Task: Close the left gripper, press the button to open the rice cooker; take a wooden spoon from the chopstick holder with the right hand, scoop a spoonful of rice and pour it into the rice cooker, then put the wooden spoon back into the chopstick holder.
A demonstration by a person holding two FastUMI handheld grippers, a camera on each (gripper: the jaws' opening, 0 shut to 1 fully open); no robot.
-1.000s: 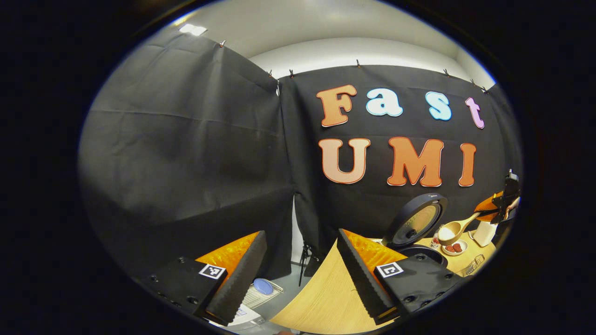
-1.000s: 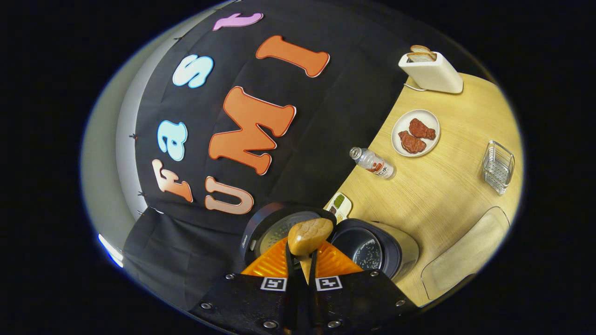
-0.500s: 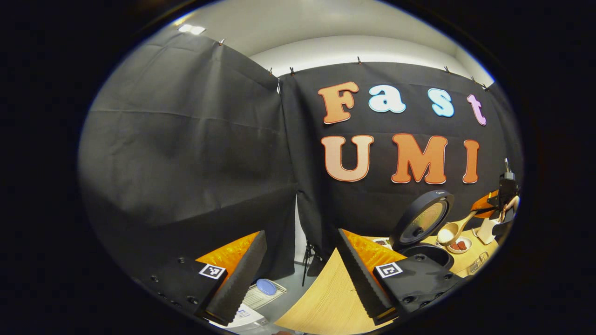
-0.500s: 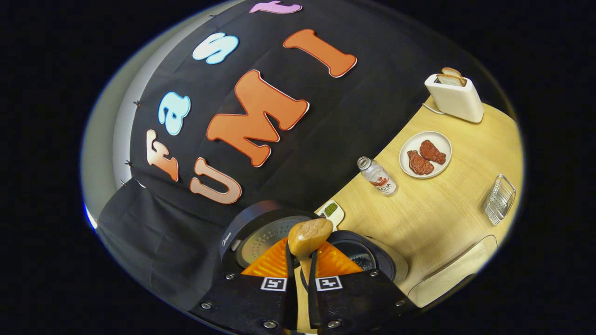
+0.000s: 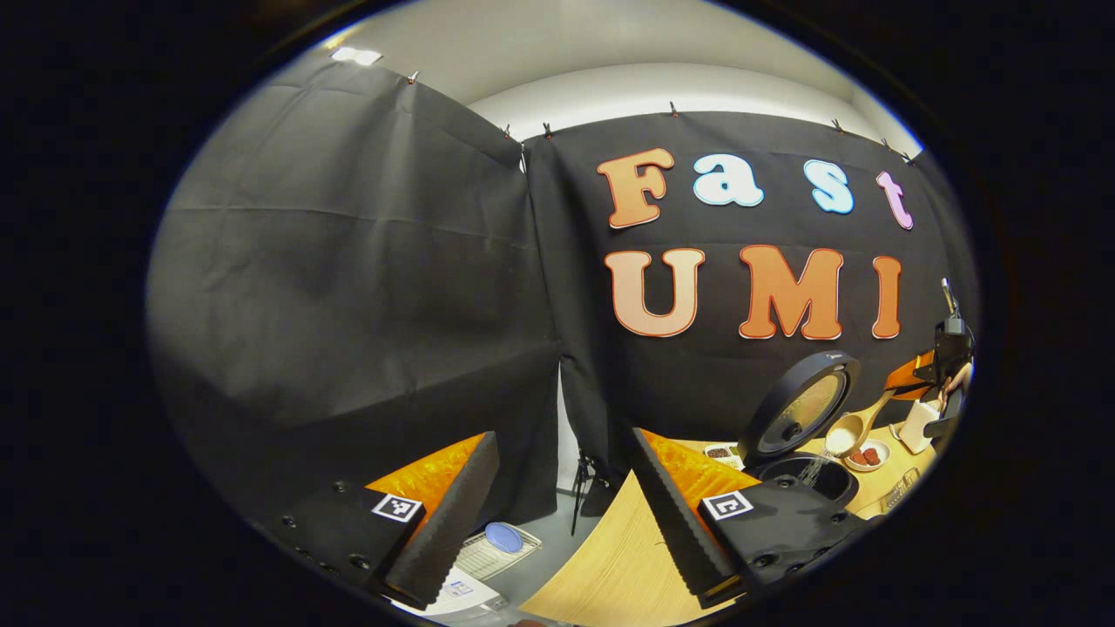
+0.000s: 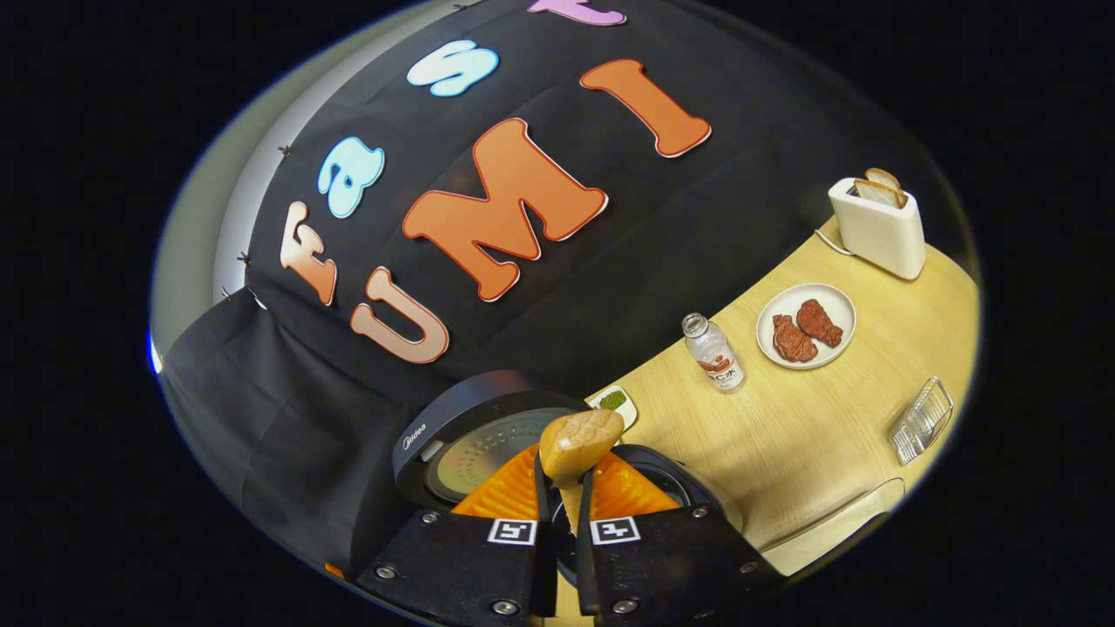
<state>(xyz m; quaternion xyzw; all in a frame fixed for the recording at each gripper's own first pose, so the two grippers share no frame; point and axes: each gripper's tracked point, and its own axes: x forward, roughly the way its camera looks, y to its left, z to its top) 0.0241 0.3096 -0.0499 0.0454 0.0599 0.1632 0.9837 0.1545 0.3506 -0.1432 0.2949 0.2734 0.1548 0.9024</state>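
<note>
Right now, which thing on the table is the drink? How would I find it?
Start at the open black rice cooker by the cloth wall, then follow the wooden table toward the white toaster. About halfway stands a small clear bottle, next to the white plate with two brown pieces. It is the upright see-through thing there with a cap.

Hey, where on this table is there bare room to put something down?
In the right gripper view the table is bare between the bottle, the plate of meat and the wire basket. It is crowded by the open rice cooker, where the right gripper holds the wooden spoon beside a small dish.
</note>
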